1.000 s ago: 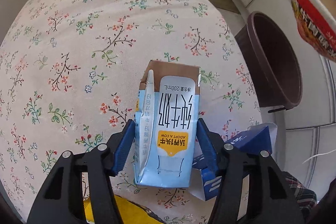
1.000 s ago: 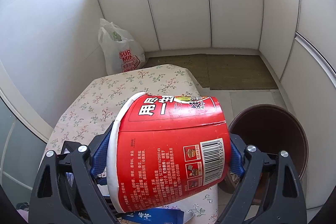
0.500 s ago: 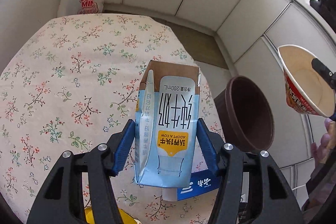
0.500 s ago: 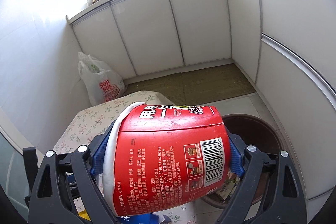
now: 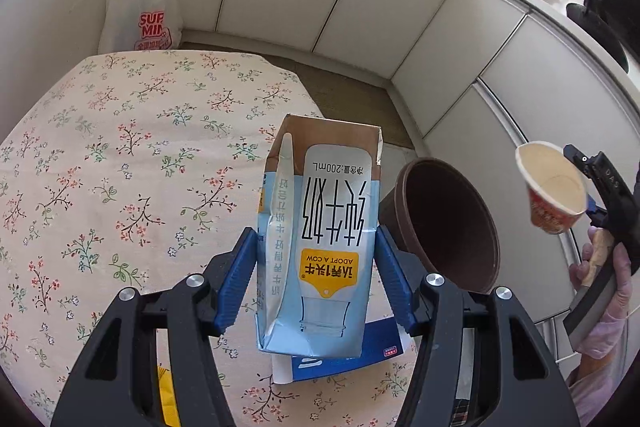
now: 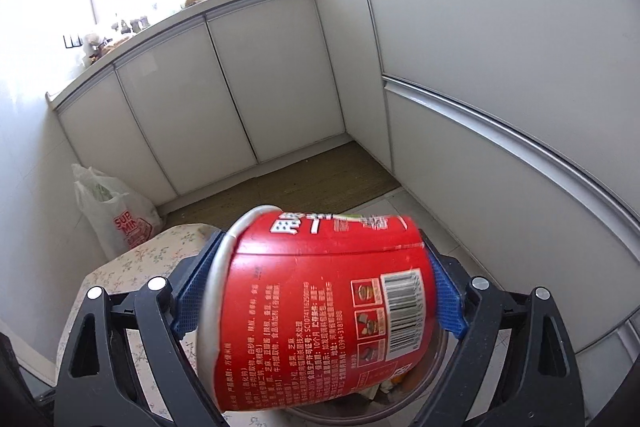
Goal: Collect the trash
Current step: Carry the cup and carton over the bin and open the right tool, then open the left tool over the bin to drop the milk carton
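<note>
My left gripper (image 5: 316, 283) is shut on a light-blue and brown milk carton (image 5: 320, 247), held upside down above the floral table (image 5: 120, 167). The brown bin (image 5: 440, 223) stands on the floor just past the table's right edge. My right gripper (image 6: 320, 303) hangs over the bin (image 6: 442, 359), and its jaws are opening. A red instant-noodle cup (image 6: 320, 307) lies sideways between them, blurred and slipping, with a gap at the right pad. From the left wrist view the cup (image 5: 554, 187) shows its empty inside, above and right of the bin.
A blue carton (image 5: 340, 359) and a yellow wrapper (image 5: 166, 395) lie on the table near me. A white plastic bag (image 5: 140, 7) stands by the wall behind the table. White cabinets line the far and right sides. A gloved hand (image 5: 600, 267) holds the right gripper.
The left gripper rose and tipped up with the carton. The right gripper swung right to above the bin, its jaws widened and the cup sagged lower between them.
</note>
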A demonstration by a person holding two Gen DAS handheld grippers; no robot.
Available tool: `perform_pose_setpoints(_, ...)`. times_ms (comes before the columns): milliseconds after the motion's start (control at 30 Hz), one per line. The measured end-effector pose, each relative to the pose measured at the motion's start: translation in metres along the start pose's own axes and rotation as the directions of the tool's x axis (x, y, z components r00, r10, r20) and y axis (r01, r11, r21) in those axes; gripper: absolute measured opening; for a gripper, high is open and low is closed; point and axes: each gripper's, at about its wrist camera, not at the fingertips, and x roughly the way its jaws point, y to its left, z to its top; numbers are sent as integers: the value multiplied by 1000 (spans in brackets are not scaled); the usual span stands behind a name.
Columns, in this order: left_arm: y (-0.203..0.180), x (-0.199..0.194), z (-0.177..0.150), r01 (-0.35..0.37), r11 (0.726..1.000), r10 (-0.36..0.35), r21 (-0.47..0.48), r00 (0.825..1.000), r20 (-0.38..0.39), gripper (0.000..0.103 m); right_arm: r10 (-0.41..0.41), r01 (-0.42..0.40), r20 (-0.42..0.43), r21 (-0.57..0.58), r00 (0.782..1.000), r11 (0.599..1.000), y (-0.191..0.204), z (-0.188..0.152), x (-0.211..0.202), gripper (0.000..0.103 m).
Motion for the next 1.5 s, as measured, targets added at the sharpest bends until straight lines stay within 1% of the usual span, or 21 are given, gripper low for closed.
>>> perform_pose_setpoints(100, -11, 0, 0, 15, 1000, -15, 12, 1000, 16, 58, -25, 25, 17, 5, 1000, 1000, -9, 1, -4, 96)
perform_pose_setpoints(233, -31, 3, 0, 45, 999, -46, 15, 999, 26, 58, -78, 78, 29, 16, 997, 997, -24, 4, -8, 96)
perform_pose_setpoints(333, -50, 10, 3, 83, 997, -83, 3, 996, 21, 58, -128, 128, 21, 19, 992, 992, -35, 4, -10, 96)
perform_pose_setpoints(433, -74, 19, 8, 124, 992, -124, 6, 992, 16, 59, -186, 186, 19, 17, 982, 982, -50, 4, -12, 96)
perform_pose_setpoints(600, -129, 36, 19, 152, 986, -153, 74, 988, 13, 59, -232, 232, -7, 56, 973, 971, -81, 7, -12, 96)
perform_pose_setpoints(800, -190, 68, 21, 159, 974, -158, 163, 987, -20, 59, -261, 265, -45, 120, 964, 957, -118, 7, -8, 96)
perform_pose_setpoints(933, -220, 87, 23, 165, 965, -160, 203, 986, -43, 59, -271, 280, -74, 173, 960, 944, -142, 6, -5, 96)
perform_pose_setpoints(1100, -254, 112, 25, 162, 956, -151, 244, 986, -65, 59, -284, 301, -107, 204, 953, 932, -156, 3, -2, 96)
perform_pose_setpoints(1300, -278, 139, 23, 141, 951, -121, 276, 989, -90, 59, -290, 313, -137, 201, 947, 928, -162, 0, 4, 96)
perform_pose_setpoints(1433, -283, 153, 25, 129, 952, -99, 276, 988, -120, 60, -288, 315, -153, 195, 945, 929, -162, -1, 7, 96)
perform_pose_setpoints(1467, -284, 154, 24, 127, 954, -95, 273, 987, -126, 62, -287, 314, -156, 194, 945, 930, -162, -1, 8, 96)
perform_pose_setpoints(1500, -285, 156, 24, 123, 955, -91, 270, 987, -129, 68, -285, 313, -159, 192, 945, 930, -162, 0, 9, 96)
